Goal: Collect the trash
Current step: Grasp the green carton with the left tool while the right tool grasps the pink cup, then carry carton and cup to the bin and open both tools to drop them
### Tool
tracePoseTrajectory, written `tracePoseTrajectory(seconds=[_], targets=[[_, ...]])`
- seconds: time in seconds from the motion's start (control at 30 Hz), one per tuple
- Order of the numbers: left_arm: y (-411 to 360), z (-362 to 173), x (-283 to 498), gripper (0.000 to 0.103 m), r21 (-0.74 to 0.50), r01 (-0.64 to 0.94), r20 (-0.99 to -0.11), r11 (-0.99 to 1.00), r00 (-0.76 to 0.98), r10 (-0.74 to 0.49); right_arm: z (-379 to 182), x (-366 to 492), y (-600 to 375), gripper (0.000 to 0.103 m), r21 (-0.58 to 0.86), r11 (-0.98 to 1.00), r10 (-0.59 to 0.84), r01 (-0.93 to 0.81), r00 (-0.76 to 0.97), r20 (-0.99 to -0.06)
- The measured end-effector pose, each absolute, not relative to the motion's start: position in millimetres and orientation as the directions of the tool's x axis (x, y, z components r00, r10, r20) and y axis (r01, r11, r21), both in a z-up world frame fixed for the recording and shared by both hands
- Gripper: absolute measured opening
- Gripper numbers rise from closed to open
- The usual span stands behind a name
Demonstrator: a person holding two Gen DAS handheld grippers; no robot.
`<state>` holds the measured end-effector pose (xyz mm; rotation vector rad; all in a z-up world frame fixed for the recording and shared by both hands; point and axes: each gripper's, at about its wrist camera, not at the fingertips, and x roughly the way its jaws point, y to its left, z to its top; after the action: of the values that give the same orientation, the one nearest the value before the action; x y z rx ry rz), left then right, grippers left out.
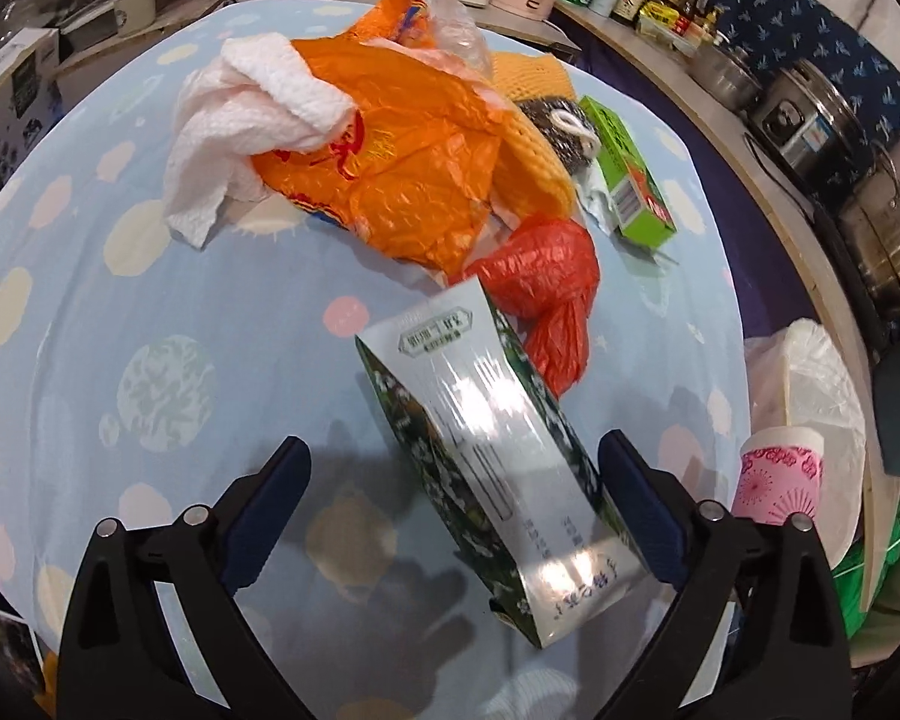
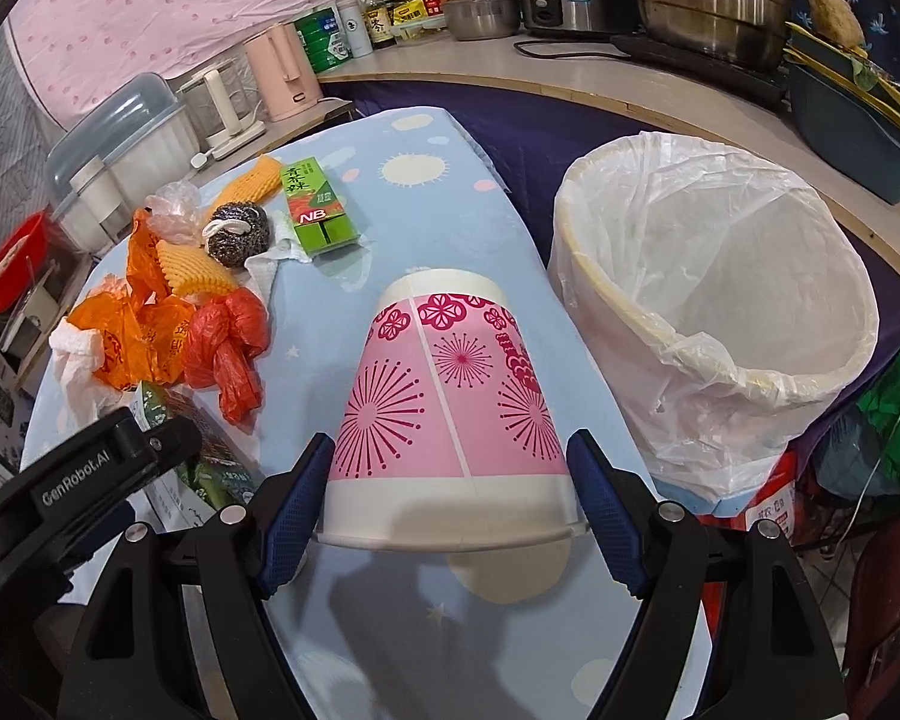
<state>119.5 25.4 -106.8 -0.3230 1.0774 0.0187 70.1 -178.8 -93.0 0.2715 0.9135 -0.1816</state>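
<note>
My left gripper (image 1: 453,480) is open. A silver and green carton (image 1: 492,462) lies between its fingers, touching the right pad. My right gripper (image 2: 450,474) is shut on a pink paper cup (image 2: 450,396), upside down, its rim near the pads. The cup also shows at the right edge of the left wrist view (image 1: 780,480). A bin with a white liner (image 2: 720,300) stands open, right of the table. Trash lies on the blue tablecloth (image 1: 120,330): an orange bag (image 1: 390,168), a white paper towel (image 1: 240,120), a red bag (image 1: 546,288), a green box (image 1: 630,180), a steel scourer (image 2: 237,234).
Yellow foam netting (image 2: 198,270) lies among the trash. A counter (image 2: 570,78) behind holds pots, a rice cooker, bottles and a pink kettle (image 2: 282,72). The left gripper's body (image 2: 78,480) is close at the left of the right wrist view.
</note>
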Motion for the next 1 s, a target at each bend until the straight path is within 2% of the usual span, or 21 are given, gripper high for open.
tracePoseTrajectory(seconds=[0.1, 0.17, 0.23, 0.3, 0.47, 0.6, 1.0], targets=[[20, -111, 118, 0.093, -0.237, -0.156, -0.873, 0.959, 0.467, -0.14, -93, 68, -180, 0.075, 0.156, 0.95, -0.039, 0.271, 0.599, -0.8], [20, -110, 117, 0.088, -0.246, -0.143, -0.869, 0.959, 0.471, -0.153, -93, 68, -180, 0.075, 0.157, 0.95, -0.037, 0.269, 0.599, -0.8], [18, -106, 116, 0.069, -0.262, -0.111, -0.861, 0.959, 0.476, -0.18, -94, 67, -180, 0.075, 0.156, 0.95, -0.039, 0.27, 0.599, -0.8], [16, -102, 114, 0.064, -0.26, -0.081, -0.859, 0.962, 0.475, -0.192, -94, 67, -180, 0.075, 0.158, 0.95, -0.038, 0.27, 0.6, -0.799], [17, -104, 113, 0.064, -0.275, -0.065, -0.857, 0.959, 0.47, -0.214, -94, 59, -181, 0.075, 0.159, 0.949, -0.041, 0.273, 0.605, -0.795], [13, -113, 119, 0.074, -0.272, -0.083, -0.865, 0.959, 0.459, -0.205, -91, 56, -182, 0.075, 0.162, 0.947, -0.042, 0.277, 0.607, -0.793], [17, -102, 109, 0.062, -0.329, -0.022, -0.858, 0.944, 0.424, -0.289, -78, 47, -192, 0.075, 0.172, 0.942, -0.052, 0.29, 0.629, -0.776]])
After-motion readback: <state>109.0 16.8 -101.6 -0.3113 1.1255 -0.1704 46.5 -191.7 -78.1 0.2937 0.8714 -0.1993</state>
